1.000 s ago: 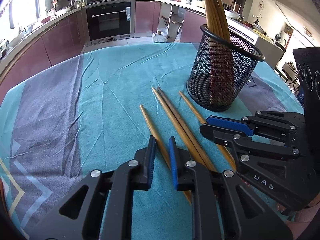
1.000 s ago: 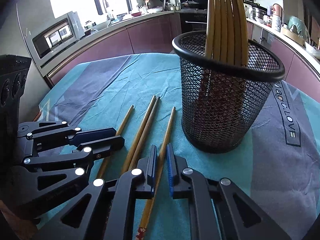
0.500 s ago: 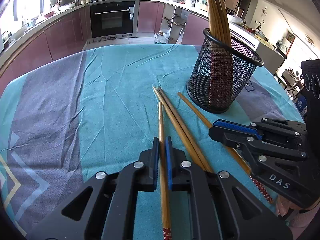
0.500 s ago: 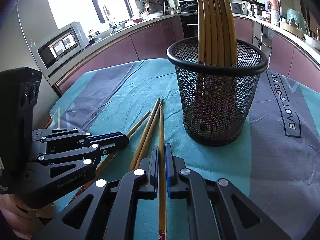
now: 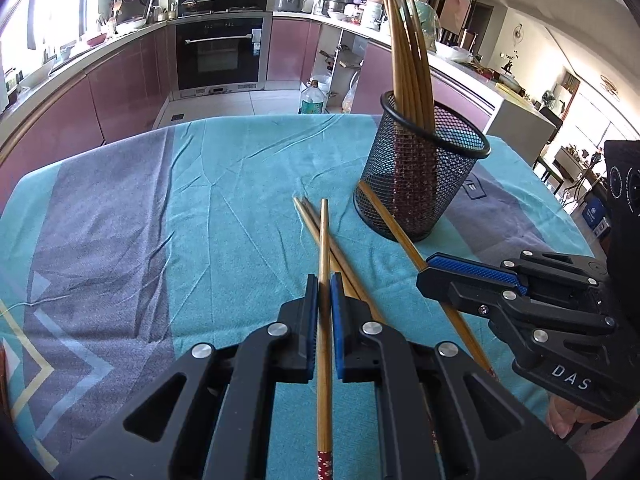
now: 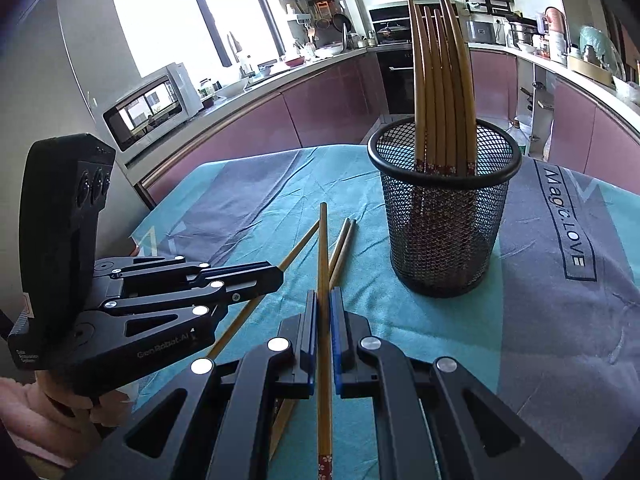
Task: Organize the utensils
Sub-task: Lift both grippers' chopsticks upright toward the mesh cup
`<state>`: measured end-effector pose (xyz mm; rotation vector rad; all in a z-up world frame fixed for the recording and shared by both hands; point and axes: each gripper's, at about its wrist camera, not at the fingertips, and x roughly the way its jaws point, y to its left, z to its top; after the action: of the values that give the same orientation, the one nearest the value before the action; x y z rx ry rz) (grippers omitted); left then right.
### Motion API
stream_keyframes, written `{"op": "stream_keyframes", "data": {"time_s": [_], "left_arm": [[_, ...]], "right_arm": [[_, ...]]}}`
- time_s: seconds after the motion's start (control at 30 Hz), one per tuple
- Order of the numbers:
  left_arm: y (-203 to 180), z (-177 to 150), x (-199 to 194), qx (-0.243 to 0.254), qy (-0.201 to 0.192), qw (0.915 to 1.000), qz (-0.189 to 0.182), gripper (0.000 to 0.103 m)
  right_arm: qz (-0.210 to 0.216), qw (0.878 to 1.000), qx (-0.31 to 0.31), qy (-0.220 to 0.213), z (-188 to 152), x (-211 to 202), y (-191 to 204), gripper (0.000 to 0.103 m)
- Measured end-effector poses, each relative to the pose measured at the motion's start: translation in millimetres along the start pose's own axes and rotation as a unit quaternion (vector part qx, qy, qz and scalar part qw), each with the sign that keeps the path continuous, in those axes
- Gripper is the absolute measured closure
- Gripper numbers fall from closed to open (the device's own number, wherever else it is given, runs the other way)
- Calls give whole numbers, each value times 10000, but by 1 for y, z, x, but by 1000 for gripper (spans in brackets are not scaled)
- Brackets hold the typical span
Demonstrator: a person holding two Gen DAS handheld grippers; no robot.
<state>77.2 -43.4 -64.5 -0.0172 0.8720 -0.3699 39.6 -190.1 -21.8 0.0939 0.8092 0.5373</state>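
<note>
A: Why are both claws clamped at once?

B: Each takes one stick. The left claw (image 5: 325, 292) is pinched tight on a long bamboo chopstick with a red patterned end (image 5: 324, 320), and the right claw (image 6: 324, 312) is pinched on a second bamboo chopstick of the same kind (image 6: 323, 280). In each wrist view the stick runs straight out between the blue pads, gripped well back from its plain tip.

A: Why that end forward?

B: My guess is it suits the black wire-mesh cup (image 6: 444, 224). The bundle of chopsticks already standing in it (image 6: 440, 80) has its red ends down, though, so each held stick would have to be turned over first.

A: Where is the cup?

B: Upright on the teal and grey cloth over the counter (image 5: 200, 220), ahead of both claws and to the right of the loose sticks. Its open rim is the target, which is probably why both sticks are held clear of the cloth.

A: Anything left lying?

B: A pair of loose bamboo chopsticks (image 5: 320, 232) lies side by side on the cloth between the two held ones, near the cup's base. The left stick crosses above that pair; whether it touches them I cannot tell.

A: So how far along?

B: Most sticks are in the cup; I judge two are in hand and two remain.
</note>
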Motion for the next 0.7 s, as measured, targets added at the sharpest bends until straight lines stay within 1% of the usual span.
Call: {"op": "stream_keyframes", "data": {"time_s": [0.33,0.7], "left_arm": [[-2,1,-16,18,-142,9998,-108,96],[-1,5,-35,12,-283,9993,-257,96]], "right_arm": [[114,9999,40,-120,0,-13,-3,98],[136,9992,108,-352,3,-30,-10,98]]}}
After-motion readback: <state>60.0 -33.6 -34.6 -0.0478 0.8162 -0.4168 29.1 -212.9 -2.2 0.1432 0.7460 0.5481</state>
